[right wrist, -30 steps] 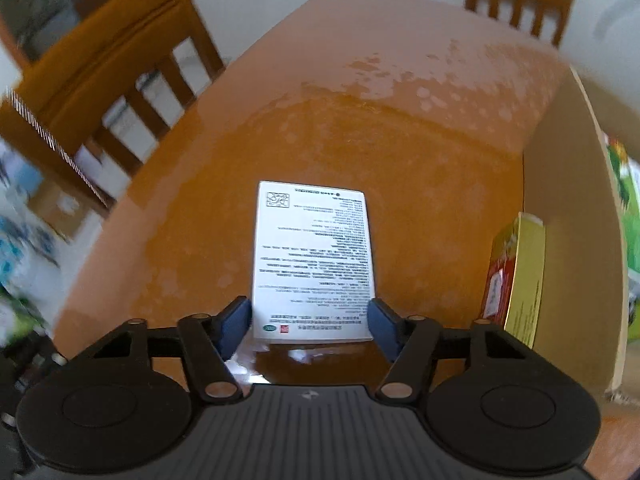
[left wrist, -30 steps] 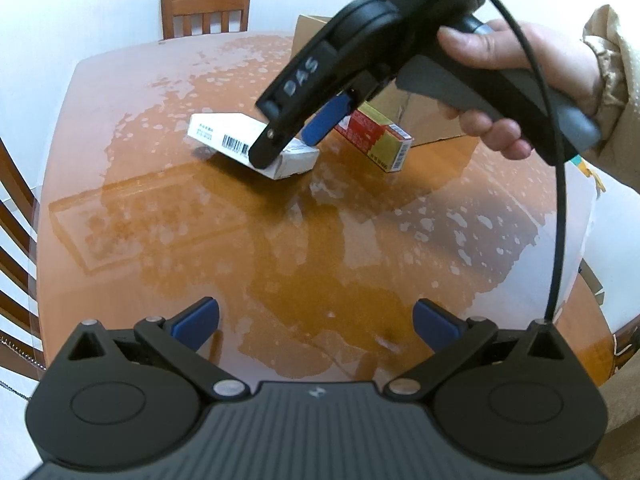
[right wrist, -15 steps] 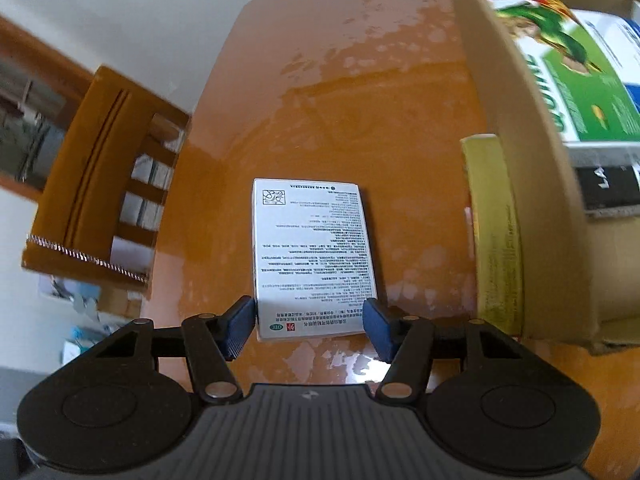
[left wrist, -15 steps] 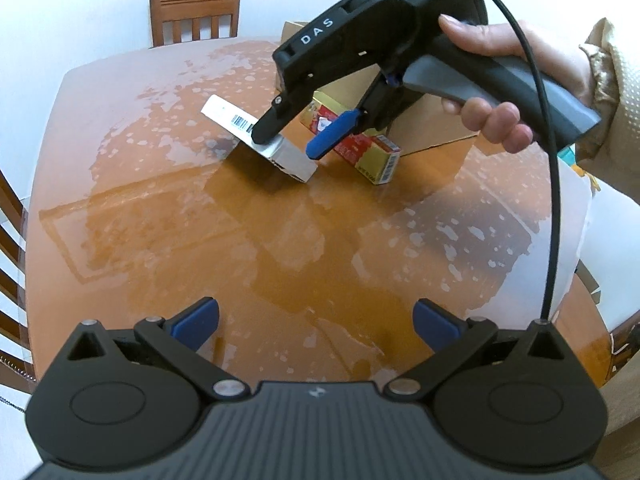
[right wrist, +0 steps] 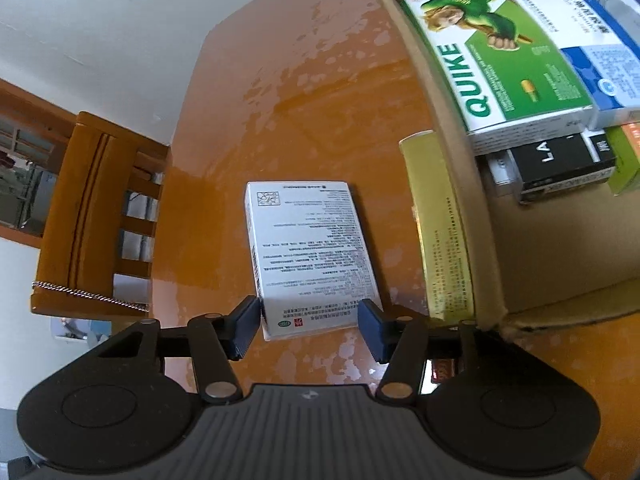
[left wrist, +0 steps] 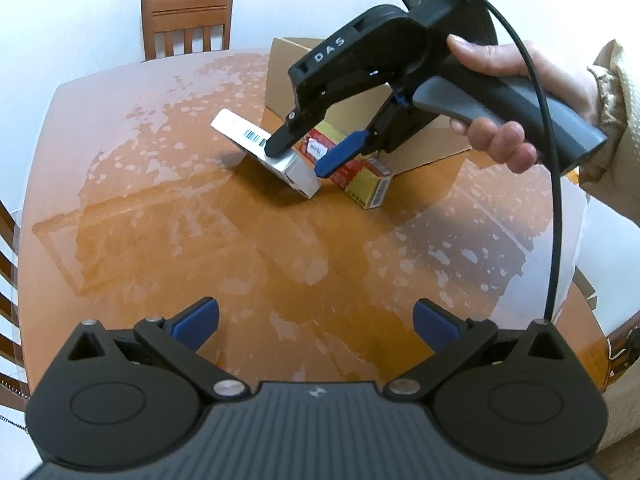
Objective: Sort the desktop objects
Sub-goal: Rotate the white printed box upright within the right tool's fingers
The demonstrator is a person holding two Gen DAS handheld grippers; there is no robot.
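A white medicine box (left wrist: 240, 132) (right wrist: 312, 252) with black print is tilted, its far end raised off the orange table (left wrist: 200, 240). My right gripper (left wrist: 300, 158) (right wrist: 310, 320) grips its near end; the jaws are closing and both blue pads press on the box's sides. A red and yellow box (left wrist: 368, 184) (right wrist: 440, 232) lies right of it, against the wall of an open cardboard box (left wrist: 288, 76) (right wrist: 460, 160). My left gripper (left wrist: 316, 320) hangs open over bare table near the front, holding nothing.
The cardboard box holds several packets, among them a green and white one (right wrist: 500, 60) and a blue and white one (right wrist: 592, 48). Wooden chairs (left wrist: 188, 24) (right wrist: 88, 216) stand at the table's far and left edges. A person's hand (left wrist: 496, 80) holds the right gripper's handle.
The right gripper has rolled and swung toward the cardboard box, its pads closing in on the white box. The white box turned with it and one end lifted. The left gripper stayed put.
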